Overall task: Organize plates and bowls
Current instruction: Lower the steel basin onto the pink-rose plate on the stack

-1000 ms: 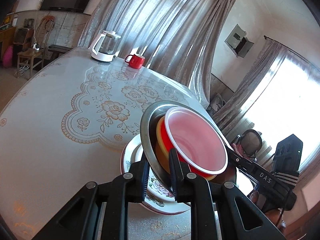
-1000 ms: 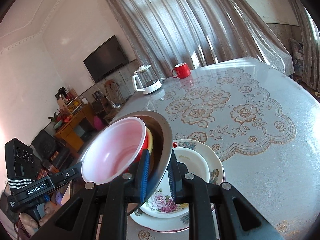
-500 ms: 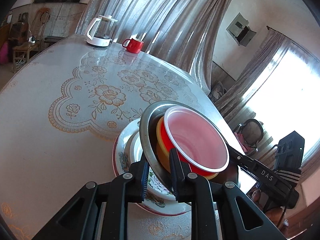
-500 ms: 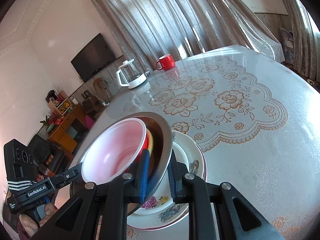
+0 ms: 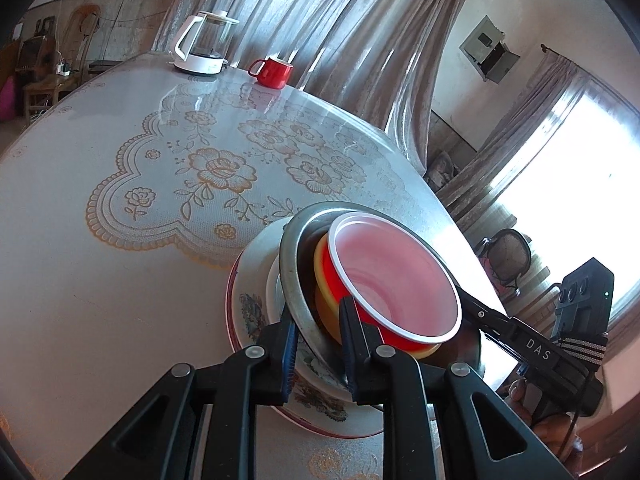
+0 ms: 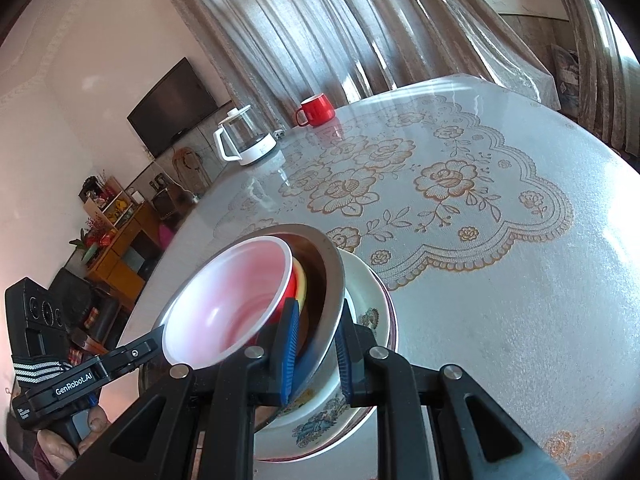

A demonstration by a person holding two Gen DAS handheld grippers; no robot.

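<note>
A steel bowl [image 5: 289, 264] holds a yellow bowl [image 5: 320, 256] and a red bowl with a white inside [image 5: 392, 276]. My left gripper [image 5: 318, 344] is shut on the steel bowl's near rim, and my right gripper [image 6: 314, 354] is shut on the opposite rim [image 6: 334, 276]. The bowl stack hangs just over stacked floral plates [image 5: 248, 312] on the table; these plates also show in the right wrist view [image 6: 372, 308]. Whether the steel bowl touches the plates is hidden.
The round table [image 5: 80, 264] has a lace-pattern cover. A white kettle [image 5: 204, 46] and a red mug [image 5: 274, 72] stand at its far edge. Curtains hang behind; a cabinet and TV [image 6: 176, 104] stand off to the side.
Both grippers have carried the bowl stack lower and nearer the floral plates, which now sit more directly beneath it. Grips are unchanged.
</note>
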